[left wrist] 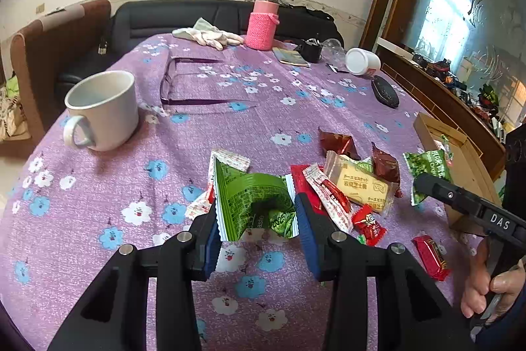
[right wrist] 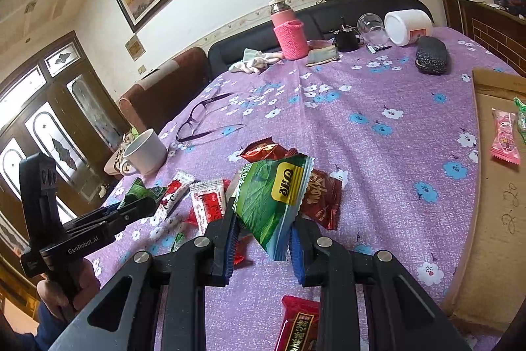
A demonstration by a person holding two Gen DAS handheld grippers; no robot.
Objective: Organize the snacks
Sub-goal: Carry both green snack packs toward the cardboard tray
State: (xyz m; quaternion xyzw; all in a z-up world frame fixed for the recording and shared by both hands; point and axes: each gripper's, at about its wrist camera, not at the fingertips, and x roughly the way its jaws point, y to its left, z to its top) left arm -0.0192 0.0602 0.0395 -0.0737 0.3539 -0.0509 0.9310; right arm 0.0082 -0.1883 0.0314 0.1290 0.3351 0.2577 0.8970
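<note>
My left gripper point(left wrist: 257, 213) is shut on a crumpled green snack packet point(left wrist: 253, 196), held just above the purple flowered tablecloth point(left wrist: 230, 120). My right gripper point(right wrist: 263, 219) is shut on another green packet with a yellow label point(right wrist: 273, 196), lifted off the table. In the left wrist view the right gripper point(left wrist: 419, 181) shows at the right with its green packet point(left wrist: 424, 163). Between the two lies a pile of snacks: a yellow biscuit packet point(left wrist: 361, 186), brown packets point(left wrist: 386, 166) and red-and-white sachets point(left wrist: 328, 193). A cardboard box point(right wrist: 493, 186) at the right holds a pink candy point(right wrist: 504, 137).
A white mug point(left wrist: 105, 111) stands at the left and folded glasses point(left wrist: 184, 84) lie behind it. Farther back are a pink-sleeved bottle point(left wrist: 263, 22), white gloves point(left wrist: 210, 33), a tipped white jar point(left wrist: 361, 61) and a dark case point(left wrist: 384, 91). A red bar point(left wrist: 430, 255) lies near my right hand.
</note>
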